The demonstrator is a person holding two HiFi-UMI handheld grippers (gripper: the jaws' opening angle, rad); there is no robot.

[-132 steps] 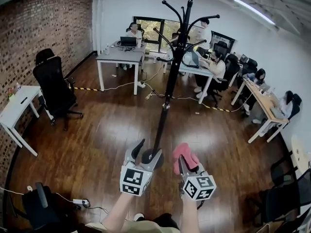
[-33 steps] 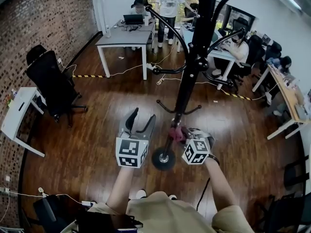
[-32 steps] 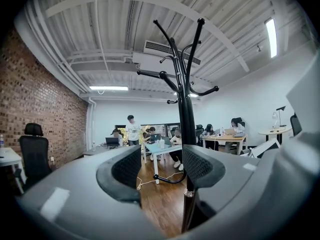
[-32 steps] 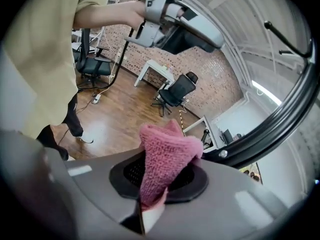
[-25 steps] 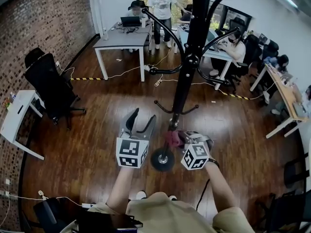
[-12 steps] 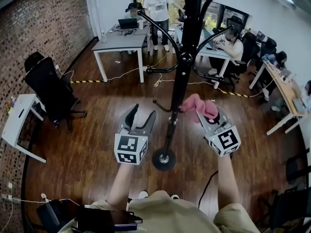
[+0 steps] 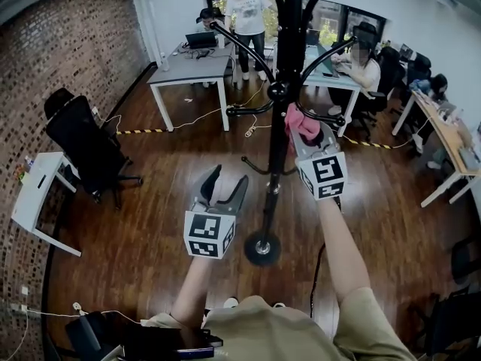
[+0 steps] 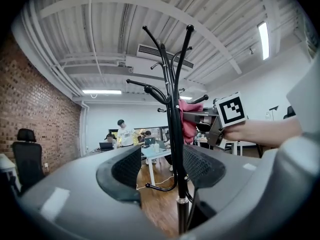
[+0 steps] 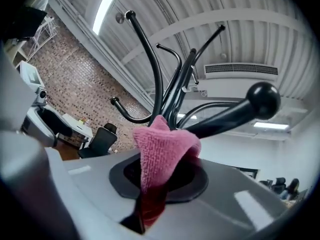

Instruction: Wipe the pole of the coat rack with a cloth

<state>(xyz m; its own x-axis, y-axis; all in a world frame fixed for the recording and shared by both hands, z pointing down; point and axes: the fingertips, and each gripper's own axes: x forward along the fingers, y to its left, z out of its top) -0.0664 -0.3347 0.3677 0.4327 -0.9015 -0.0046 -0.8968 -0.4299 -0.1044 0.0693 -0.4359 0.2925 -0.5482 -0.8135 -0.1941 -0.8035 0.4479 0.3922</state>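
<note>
Cloth [image 7: 299, 119], pink and nubby, sits pinched in right claw [image 7: 307, 132] by black pole [image 7: 278, 145]; left claw [image 7: 224, 189] wide.

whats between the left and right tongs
In the head view, the coat rack's pole stands between the left tongs and the right tongs holding the pink cloth.

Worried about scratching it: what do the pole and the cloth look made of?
The pole is probably metal, painted smooth black, with a slight sheen along its length. The cloth is pink with a fuzzy looped pile, likely microfibre terry, and looks soft.
</note>
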